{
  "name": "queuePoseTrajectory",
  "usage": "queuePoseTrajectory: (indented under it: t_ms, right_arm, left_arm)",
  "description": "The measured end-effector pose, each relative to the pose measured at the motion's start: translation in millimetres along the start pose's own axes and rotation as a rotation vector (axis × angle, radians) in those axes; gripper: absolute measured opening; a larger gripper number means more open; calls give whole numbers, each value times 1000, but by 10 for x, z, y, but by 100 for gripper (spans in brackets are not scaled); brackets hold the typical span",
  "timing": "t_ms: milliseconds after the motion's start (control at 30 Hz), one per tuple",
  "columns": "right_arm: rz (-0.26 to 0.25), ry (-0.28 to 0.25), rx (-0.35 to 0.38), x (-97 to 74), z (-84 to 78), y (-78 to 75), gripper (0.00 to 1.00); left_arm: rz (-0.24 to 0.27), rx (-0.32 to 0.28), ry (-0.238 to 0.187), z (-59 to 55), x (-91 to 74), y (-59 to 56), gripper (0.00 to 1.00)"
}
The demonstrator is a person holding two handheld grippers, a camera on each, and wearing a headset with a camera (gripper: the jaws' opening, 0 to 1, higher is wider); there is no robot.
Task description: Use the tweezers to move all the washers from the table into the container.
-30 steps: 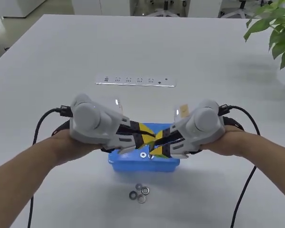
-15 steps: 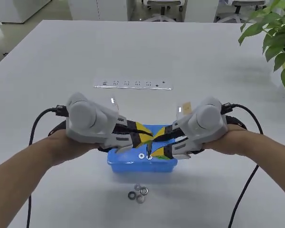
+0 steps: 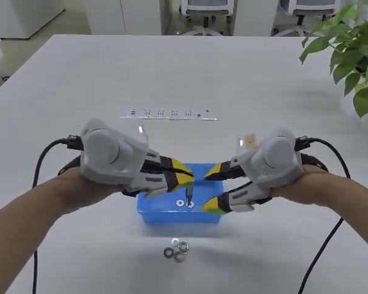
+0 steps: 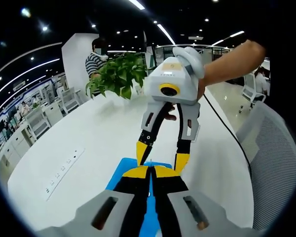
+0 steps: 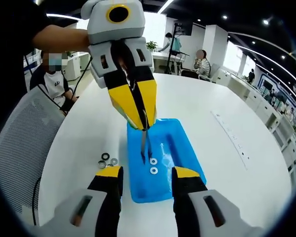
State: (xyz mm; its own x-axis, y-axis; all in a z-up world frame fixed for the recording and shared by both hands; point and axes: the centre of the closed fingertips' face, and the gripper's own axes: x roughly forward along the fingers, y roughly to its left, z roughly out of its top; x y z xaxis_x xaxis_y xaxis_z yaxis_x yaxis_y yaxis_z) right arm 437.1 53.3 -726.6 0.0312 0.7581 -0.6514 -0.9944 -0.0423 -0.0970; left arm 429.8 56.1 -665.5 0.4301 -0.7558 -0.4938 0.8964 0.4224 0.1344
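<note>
In the head view my left gripper (image 3: pixel 183 175) is shut on thin metal tweezers (image 3: pixel 188 195) that point down into the blue container (image 3: pixel 162 211). A washer (image 3: pixel 181 203) lies in the container beside the tweezer tips. My right gripper (image 3: pixel 216 188) stands open just right of the tweezers, holding nothing. Several washers (image 3: pixel 175 248) lie on the table in front of the container. The right gripper view has the left gripper (image 5: pixel 143 118) holding the tweezers (image 5: pixel 144 140) over two washers (image 5: pixel 153 166) in the container (image 5: pixel 175 148). Loose washers (image 5: pixel 106 160) rest left of it.
A white power strip (image 3: pixel 168 114) lies on the table beyond the container. A green plant (image 3: pixel 349 55) stands at the right edge. Office chairs stand past the far edge. Cables trail from both grippers toward me.
My right gripper has drawn back to the right, away from the left gripper's jaws and the tweezers. The left gripper keeps the tweezers over the container. The head camera has tilted slightly.
</note>
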Motion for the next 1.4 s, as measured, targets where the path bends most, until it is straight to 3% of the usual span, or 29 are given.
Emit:
queuePoseTrajectory:
  t_ms: [800, 1400]
  right_arm:
    - [-89, -49, 87, -273, -16, 108, 70]
    - [-95, -78, 127, -321, -72, 326, 91]
  left_arm:
    - [8, 2, -6, 140, -161, -94, 6]
    - [2, 18, 0, 200, -240, -260, 6]
